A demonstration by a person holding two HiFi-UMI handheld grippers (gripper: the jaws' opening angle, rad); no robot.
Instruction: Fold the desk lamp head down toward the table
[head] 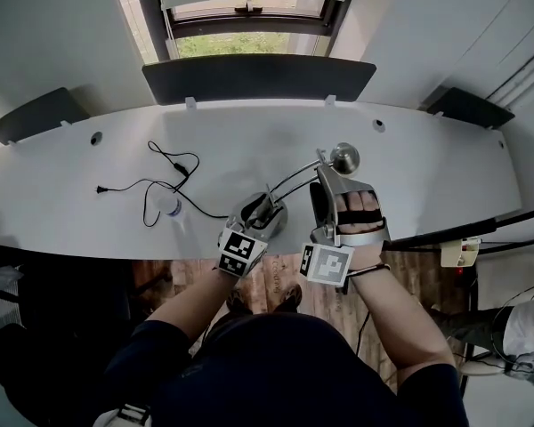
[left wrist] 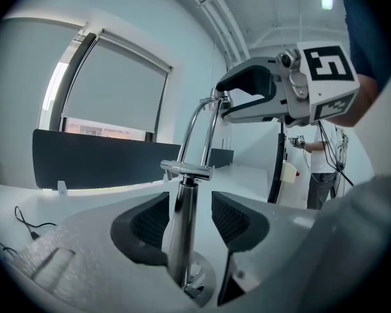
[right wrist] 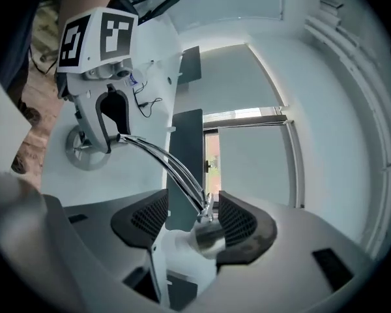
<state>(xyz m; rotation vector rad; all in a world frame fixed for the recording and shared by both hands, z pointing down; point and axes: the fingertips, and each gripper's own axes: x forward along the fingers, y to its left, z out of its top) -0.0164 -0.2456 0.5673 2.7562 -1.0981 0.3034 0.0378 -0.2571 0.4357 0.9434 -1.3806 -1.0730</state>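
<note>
A chrome desk lamp stands near the front edge of the white desk (head: 409,158). Its round base (head: 274,221) carries an upright post (left wrist: 180,227), and two thin curved arms (head: 294,181) rise to the right to the small lamp head (head: 344,158). My left gripper (head: 260,210) is low at the base. In the left gripper view it (left wrist: 189,222) is open, with the post between the pads and a gap on each side. My right gripper (head: 334,174) is at the lamp head. It (right wrist: 194,219) is open, the chrome head (right wrist: 208,238) lying between the pads, close to the right one.
A black power cable (head: 165,185) with a plug lies looped on the desk left of the lamp. Dark partition panels (head: 258,76) line the desk's far edge under a window. A person (left wrist: 319,158) stands off to the right of the desk.
</note>
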